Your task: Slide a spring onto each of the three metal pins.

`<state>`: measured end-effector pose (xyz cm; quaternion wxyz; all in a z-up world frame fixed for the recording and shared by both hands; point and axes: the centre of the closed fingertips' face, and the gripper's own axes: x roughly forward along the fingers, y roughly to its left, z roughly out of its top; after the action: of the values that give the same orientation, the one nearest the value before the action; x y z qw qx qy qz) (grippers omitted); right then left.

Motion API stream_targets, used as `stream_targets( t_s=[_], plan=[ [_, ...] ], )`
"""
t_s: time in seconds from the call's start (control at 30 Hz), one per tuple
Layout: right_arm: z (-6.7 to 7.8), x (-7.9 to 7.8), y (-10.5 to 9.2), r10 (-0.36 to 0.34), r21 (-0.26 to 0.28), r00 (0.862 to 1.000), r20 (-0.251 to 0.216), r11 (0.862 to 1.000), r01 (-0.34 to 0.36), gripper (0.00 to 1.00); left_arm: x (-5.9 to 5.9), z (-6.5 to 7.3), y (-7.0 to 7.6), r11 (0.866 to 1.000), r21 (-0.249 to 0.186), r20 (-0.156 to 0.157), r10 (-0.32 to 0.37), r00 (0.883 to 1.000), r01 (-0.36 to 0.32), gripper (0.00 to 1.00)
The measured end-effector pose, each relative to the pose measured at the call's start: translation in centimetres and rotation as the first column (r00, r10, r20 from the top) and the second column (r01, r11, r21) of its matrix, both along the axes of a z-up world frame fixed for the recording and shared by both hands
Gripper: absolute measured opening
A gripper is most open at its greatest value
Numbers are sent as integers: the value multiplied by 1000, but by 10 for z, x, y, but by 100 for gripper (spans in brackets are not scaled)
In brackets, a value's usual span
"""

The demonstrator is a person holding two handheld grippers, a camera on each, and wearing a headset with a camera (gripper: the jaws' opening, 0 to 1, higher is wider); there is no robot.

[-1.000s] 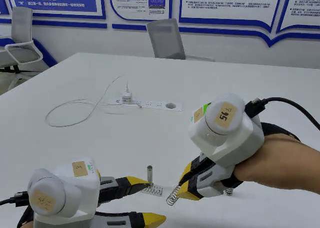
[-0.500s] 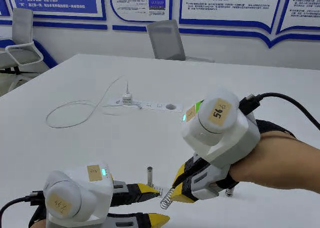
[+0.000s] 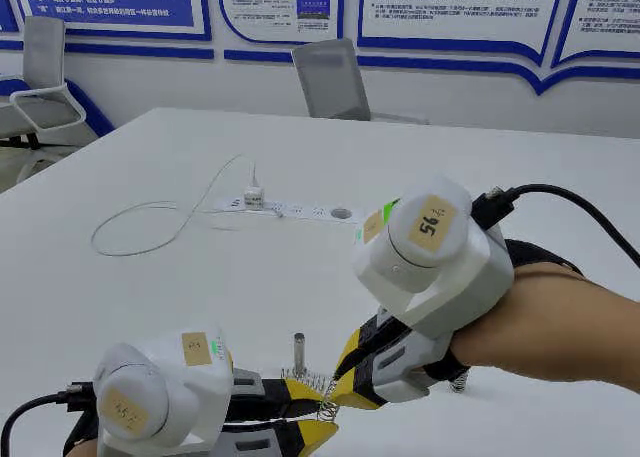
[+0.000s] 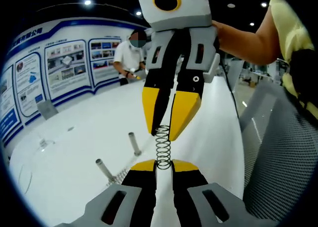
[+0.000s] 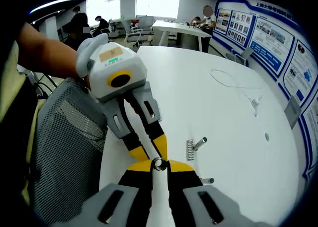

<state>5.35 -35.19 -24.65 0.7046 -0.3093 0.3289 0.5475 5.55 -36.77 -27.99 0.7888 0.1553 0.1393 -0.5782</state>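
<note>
1. White worktop (image 3: pixel 200 157) runs back to office chairs and a wall of blue-framed posters in the head view, with a power strip (image 3: pixel 300 210) and its looped cable far back. Near the front edge the left gripper (image 3: pixel 312 412) and right gripper (image 3: pixel 342 385) face each other tip to tip, a spring (image 3: pixel 326 409) between them. An upright pin (image 3: pixel 298 351) stands just behind, and a second spring (image 3: pixel 312 379) lies at its foot.
2. Left gripper view: its own fingers (image 4: pixel 186 166) are narrow, closed against the lower end of the spring (image 4: pixel 163 147). The right gripper (image 4: pixel 169 115) reaches in from above and pinches the upper end. To the left stand the pin (image 4: pixel 103 170), with the second spring (image 4: pixel 119 175) lying beside it, and the other pin (image 4: pixel 133 143) farther back.
3. Right gripper view: its own fingers (image 5: pixel 181 166) are narrow and hold the spring (image 5: pixel 159 164), seen end-on as a ring. The left gripper (image 5: pixel 149 148) faces them, fingers drawn in at the far end. Beyond are the pin (image 5: pixel 200 143), the second spring (image 5: pixel 190 149) and the other pin (image 5: pixel 209 180).
</note>
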Motion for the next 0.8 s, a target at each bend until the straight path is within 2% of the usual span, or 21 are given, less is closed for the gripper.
stream_targets(
  t_s=[0.27,0.6,0.8],
  plan=[
    [3,0,6,3,22,1000,5,1000,-3,12,-1,2,-2,1000,-14,-6,0,1000,0,12],
    [2,0,6,4,19,1000,4,1000,-4,12,-2,2,-3,1000,-20,-11,-2,1000,2,12],
    [2,2,3,-5,18,1000,5,1000,5,12,1,3,0,999,-32,-20,10,1000,-11,18]
  ],
)
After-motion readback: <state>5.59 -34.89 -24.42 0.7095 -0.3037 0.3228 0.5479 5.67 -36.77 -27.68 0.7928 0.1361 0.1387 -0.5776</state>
